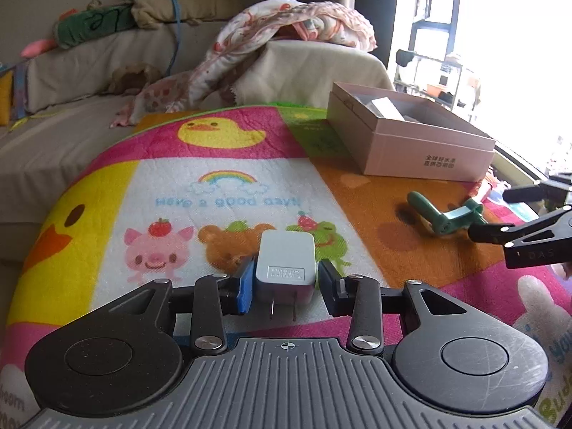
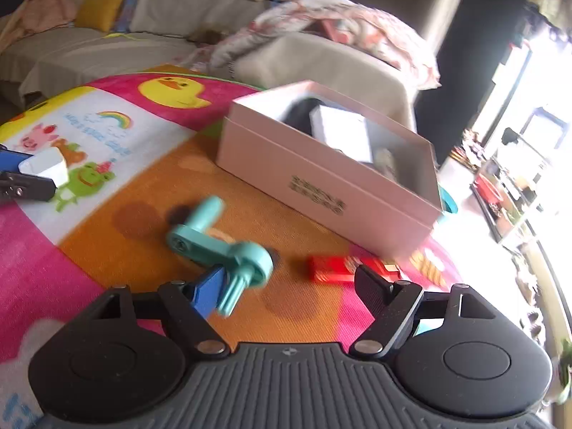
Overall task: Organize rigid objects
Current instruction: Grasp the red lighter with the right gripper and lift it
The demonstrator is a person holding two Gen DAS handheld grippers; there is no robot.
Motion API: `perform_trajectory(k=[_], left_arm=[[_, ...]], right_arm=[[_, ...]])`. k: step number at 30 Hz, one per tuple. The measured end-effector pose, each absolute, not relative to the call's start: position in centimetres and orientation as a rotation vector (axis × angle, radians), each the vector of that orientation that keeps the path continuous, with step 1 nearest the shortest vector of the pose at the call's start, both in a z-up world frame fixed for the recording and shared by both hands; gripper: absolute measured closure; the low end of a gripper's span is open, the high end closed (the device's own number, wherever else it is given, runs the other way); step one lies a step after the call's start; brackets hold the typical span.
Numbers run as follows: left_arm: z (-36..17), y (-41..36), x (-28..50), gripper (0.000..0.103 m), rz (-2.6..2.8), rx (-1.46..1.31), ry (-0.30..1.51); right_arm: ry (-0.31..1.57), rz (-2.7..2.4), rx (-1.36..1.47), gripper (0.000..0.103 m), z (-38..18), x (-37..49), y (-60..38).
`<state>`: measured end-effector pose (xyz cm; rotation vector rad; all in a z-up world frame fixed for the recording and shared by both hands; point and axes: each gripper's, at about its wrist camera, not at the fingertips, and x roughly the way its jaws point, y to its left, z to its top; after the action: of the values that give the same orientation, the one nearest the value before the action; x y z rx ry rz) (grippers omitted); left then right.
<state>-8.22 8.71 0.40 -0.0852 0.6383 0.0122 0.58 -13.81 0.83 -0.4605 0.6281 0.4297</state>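
The left tool (image 1: 286, 286) stands part open around the white charger (image 1: 285, 268), its blue pad touching. The right tool (image 2: 289, 286) gapes wide, its blue finger (image 2: 209, 291) against the teal crank (image 2: 221, 246).

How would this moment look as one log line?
left gripper: around white charger | right gripper: open by teal crank | pink box: open

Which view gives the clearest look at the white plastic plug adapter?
The left wrist view: the white plastic plug adapter sits centred and sharp between the left gripper's fingers, label and prongs visible. The right wrist view shows it small and blurred at the left edge.
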Motion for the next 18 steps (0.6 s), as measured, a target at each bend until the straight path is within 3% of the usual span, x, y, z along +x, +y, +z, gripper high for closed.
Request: perform_trajectory(k=[8, 13, 18], left_arm=[[0.3, 6.4, -6.9, 0.055, -0.058, -0.05, 0.646], [0.2, 4.6, -5.9, 0.054, -0.095, -0.022, 0.652], [0.2, 4.4, -5.7, 0.054, -0.104, -0.024, 0.666]], right_arm=[[0.664, 0.445, -0.218, 0.021, 1.6, 0.1, -17.8], [0.591, 0.406, -0.226, 0.003, 2.2, 2.6, -19.4], [0.686, 0.492, -0.269, 0.003, 1.3, 6.5, -19.7]])
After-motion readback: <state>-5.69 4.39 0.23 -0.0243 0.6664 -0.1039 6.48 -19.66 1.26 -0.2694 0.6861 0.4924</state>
